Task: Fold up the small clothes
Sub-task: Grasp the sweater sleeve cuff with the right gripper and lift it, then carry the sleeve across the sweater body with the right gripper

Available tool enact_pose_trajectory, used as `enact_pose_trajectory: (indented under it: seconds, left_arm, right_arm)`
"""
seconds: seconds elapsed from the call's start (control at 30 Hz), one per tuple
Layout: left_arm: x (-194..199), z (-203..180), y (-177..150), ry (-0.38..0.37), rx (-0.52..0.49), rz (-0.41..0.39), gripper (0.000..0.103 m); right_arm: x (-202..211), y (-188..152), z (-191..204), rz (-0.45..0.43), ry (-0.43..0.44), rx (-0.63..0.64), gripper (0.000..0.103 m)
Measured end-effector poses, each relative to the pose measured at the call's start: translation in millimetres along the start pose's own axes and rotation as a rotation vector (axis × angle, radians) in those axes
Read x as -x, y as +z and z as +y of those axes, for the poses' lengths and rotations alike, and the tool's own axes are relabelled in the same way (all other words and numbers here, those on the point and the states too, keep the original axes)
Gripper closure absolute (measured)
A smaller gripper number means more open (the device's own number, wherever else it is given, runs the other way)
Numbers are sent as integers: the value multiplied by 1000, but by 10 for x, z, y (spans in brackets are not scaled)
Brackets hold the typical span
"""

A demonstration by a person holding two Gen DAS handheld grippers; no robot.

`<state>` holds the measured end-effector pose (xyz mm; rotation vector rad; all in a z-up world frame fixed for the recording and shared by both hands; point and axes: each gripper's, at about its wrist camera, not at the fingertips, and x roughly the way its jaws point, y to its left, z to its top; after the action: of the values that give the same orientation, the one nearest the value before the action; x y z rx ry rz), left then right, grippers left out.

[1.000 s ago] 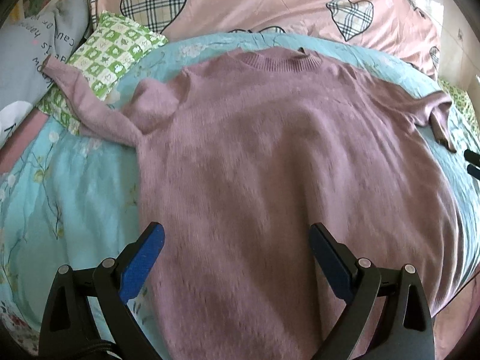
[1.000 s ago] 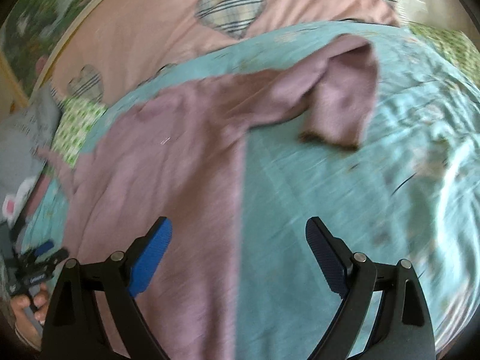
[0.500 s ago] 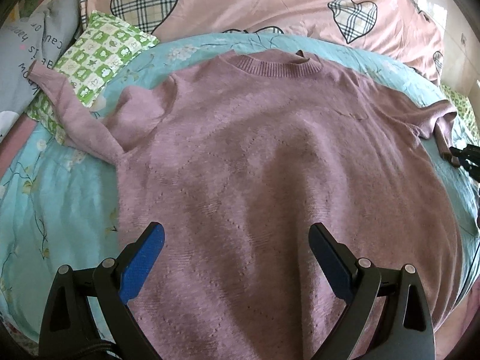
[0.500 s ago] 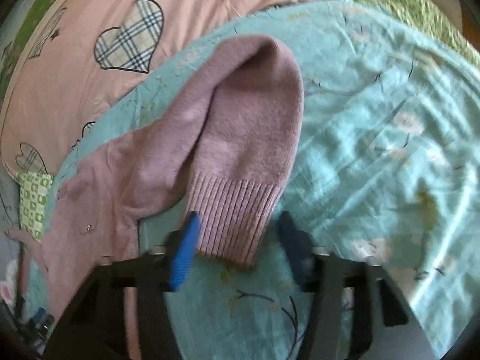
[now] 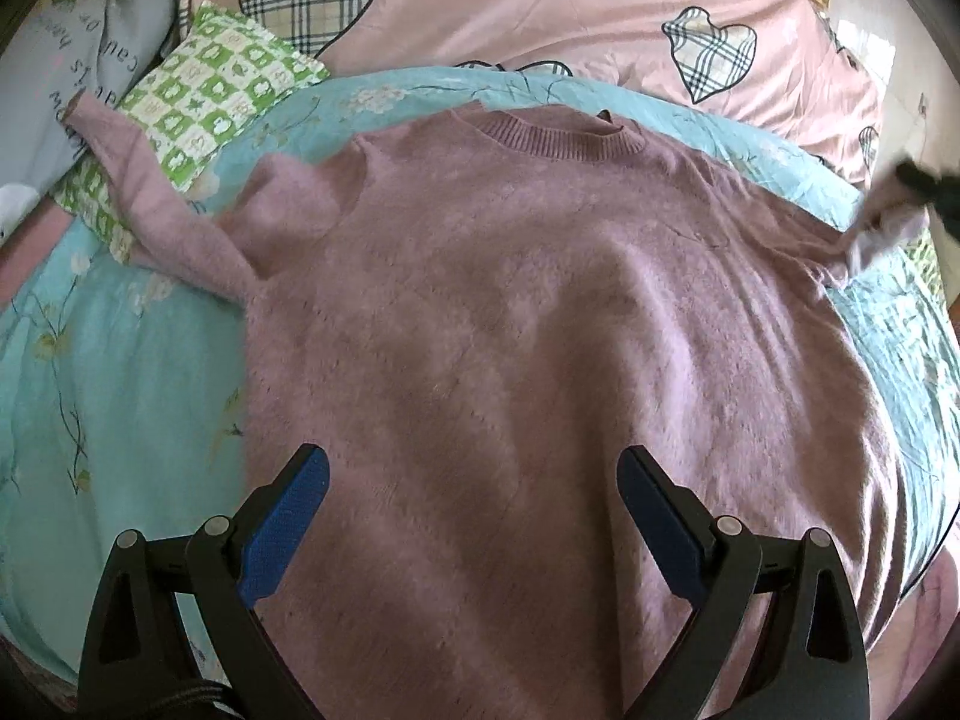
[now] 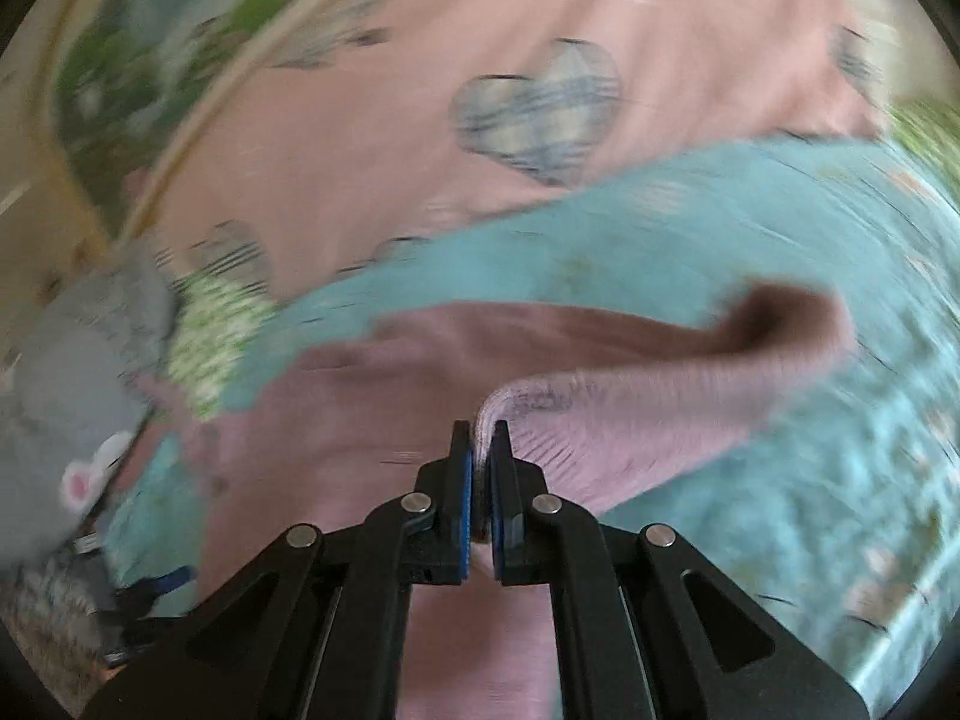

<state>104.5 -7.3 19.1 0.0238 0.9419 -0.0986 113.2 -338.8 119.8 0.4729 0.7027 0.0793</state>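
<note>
Soft daylight fills both views, with no hard glare. The left wrist view is sharp; only its far right edge is smeared, and a bright window area shows in the upper right corner. Faint shadows lie on the sweater point(image 5: 540, 330). The right wrist view is strongly motion-blurred everywhere except the right gripper point(image 6: 480, 456). Fisheye bending and dark corners frame both pictures.

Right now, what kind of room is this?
Most likely a bedroom. A mauve sweater lies spread on a bed with a turquoise floral sheet, a pink duvet with plaid hearts bunched behind it and a green checked pillow alongside.
</note>
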Motion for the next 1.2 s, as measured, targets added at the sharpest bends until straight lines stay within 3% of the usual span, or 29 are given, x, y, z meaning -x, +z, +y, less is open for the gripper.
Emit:
enact_pose_trajectory:
  seconds: [0.2,0.4,0.63,0.73,0.8,0.83,0.87,1.0,1.2]
  left_arm:
    - [59,144,-81,-22,19,-6,6]
    - [84,386,-21,-39,56,-19,6]
    - [-86,576,241,-55,77,-8,6]
    - [-177,578,417,-74,72,-10,6]
    - [-267,540,576,-87,51,-10,6]
    - [-309,522,644,-90,35,-11,6]
    - [-359,492,719,-85,16,-8,6]
    - [-657,423,1065,-91,-54,18,4]
    - [-1257,433,1262,-183,-22,177,5]
  right_arm:
    - [-671,90,925,124,195,134,97]
    - [-1695,-151,1433,319,339,122,97]
    - [-2403,-402,1601,427,328,106,97]
    - [-2481,-394,1498,454,312,59,91]
    - [-2469,-398,1418,467,298,24,67]
    - [-2408,-400,1375,457,301,8,47]
    - [-2342,-408,1358,437,311,0,40]
    - [-1839,-403,1072,333,284,-50,40]
    - [-1096,-616,606,235,226,-146,40]
